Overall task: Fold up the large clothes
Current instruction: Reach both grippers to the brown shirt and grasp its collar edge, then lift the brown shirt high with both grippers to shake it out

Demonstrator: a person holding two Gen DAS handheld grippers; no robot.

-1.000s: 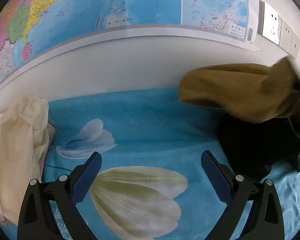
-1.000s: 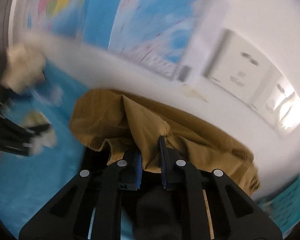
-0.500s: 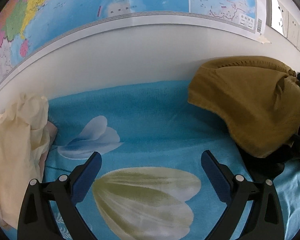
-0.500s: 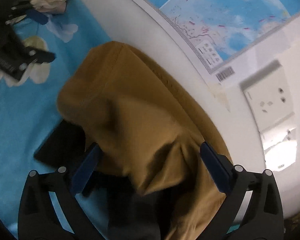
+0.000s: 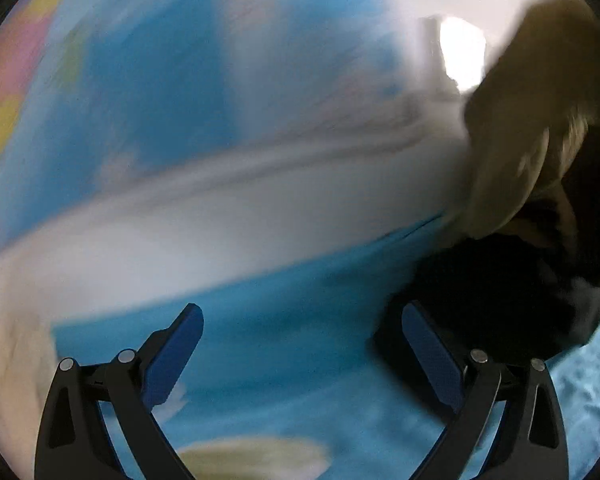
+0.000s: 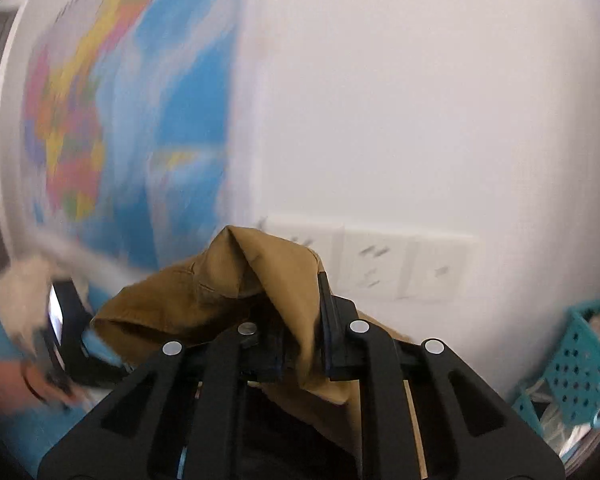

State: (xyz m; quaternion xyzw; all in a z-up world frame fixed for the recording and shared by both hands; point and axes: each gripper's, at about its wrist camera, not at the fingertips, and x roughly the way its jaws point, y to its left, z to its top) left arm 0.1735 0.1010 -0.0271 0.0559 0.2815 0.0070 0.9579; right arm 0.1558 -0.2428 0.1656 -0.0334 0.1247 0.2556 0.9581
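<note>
Since the earlier frames, the right gripper (image 6: 300,320) has risen from the blue flower-print bed cover (image 5: 284,320) and now faces the white wall (image 6: 420,100). Its jaws have just been closing and are now clamped on a fold of the mustard-brown cloth garment (image 6: 236,280). The garment hangs lifted from the gripper, draped over its fingers, in front of the white wall sockets (image 6: 404,268). In the left wrist view, the same garment (image 5: 512,128) is raised at the right edge, above a black garment (image 5: 496,296) lying on the bed cover. The left gripper (image 5: 302,344) has its jaws wide apart with nothing between them, above the bed cover. The view is heavily blurred. A coloured wall map (image 6: 96,120) hangs to the left. A teal perforated plastic basket (image 6: 576,364) stands at the lower right.
</note>
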